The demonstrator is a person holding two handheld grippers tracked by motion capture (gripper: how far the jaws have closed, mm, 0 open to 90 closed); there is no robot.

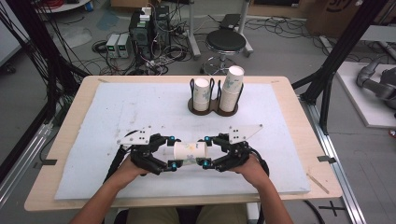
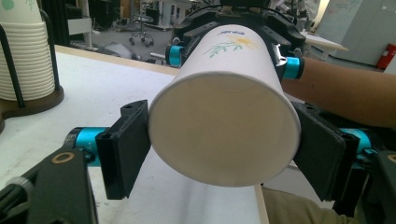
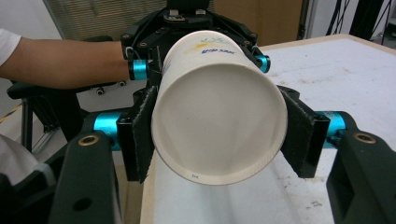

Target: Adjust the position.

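A white paper cup [image 1: 189,151] with a flower print lies level above the front middle of the white mat [image 1: 140,107], held at both ends. My left gripper [image 1: 172,152] grips its open mouth end; in the left gripper view both pads [image 2: 126,149] press the rim of the cup [image 2: 224,116]. My right gripper [image 1: 205,150] is shut on the base end, and its pads [image 3: 140,135] squeeze the cup [image 3: 219,121] just behind the bottom. The two grippers face each other, each seen beyond the cup in the other's view.
A dark two-ring cup holder [image 1: 212,108] stands at the back middle of the mat, with a short cup stack [image 1: 201,93] on the left and a taller, leaning stack [image 1: 232,88] on the right. Beyond the table are a stool [image 1: 225,42] and cables on the floor.
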